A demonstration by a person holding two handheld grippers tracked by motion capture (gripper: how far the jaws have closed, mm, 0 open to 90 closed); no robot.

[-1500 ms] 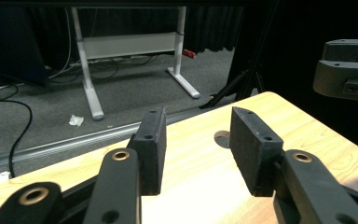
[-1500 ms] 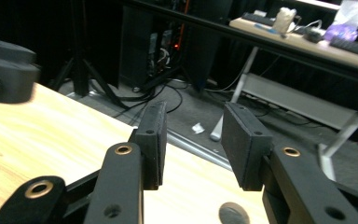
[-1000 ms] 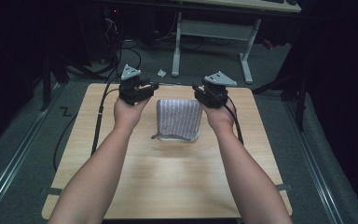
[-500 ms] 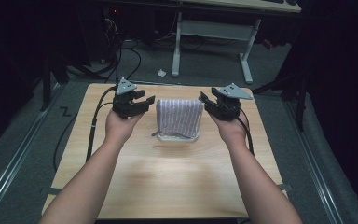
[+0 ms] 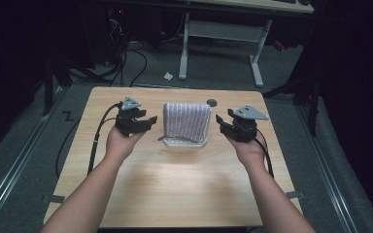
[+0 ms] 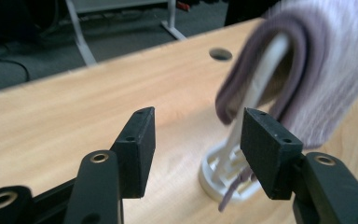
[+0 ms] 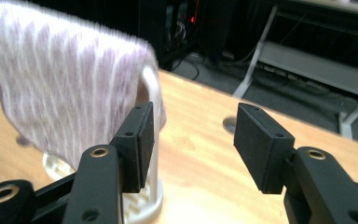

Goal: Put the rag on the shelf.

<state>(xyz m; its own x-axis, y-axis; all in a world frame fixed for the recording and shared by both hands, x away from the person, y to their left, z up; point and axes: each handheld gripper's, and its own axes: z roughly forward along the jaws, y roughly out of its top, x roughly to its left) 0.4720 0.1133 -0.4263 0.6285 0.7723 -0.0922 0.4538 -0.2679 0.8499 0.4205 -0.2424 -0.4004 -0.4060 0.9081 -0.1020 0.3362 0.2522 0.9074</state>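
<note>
At the left of the high view the left gripper [image 5: 141, 122] sits just beside the towel [image 5: 186, 120], its jaws spread wide and holding nothing. The towel hangs at the centre of the frame, folded over a white rack [image 5: 184, 141] that stands on the wooden table [image 5: 175, 189]. At the right of the frame the right gripper [image 5: 229, 125] also sits just beside the towel, jaws wide and empty.

The rack looks light and narrow-footed. A likely risk is that a jaw pushing in from the side would catch the upright frame rather than the cloth and tip or slide the rack. In the left gripper view the right-hand jaw already lines up near the rack's upright [image 6: 261, 79], so closing there might pinch plastic with the fabric. If one gripper pulls sooner than the other, the towel could slip off crooked or drag the rack along.

Counted: one towel, one rack, one table, two grippers, two hands, one round hole [image 5: 211, 102] in the tabletop behind the towel.
</note>
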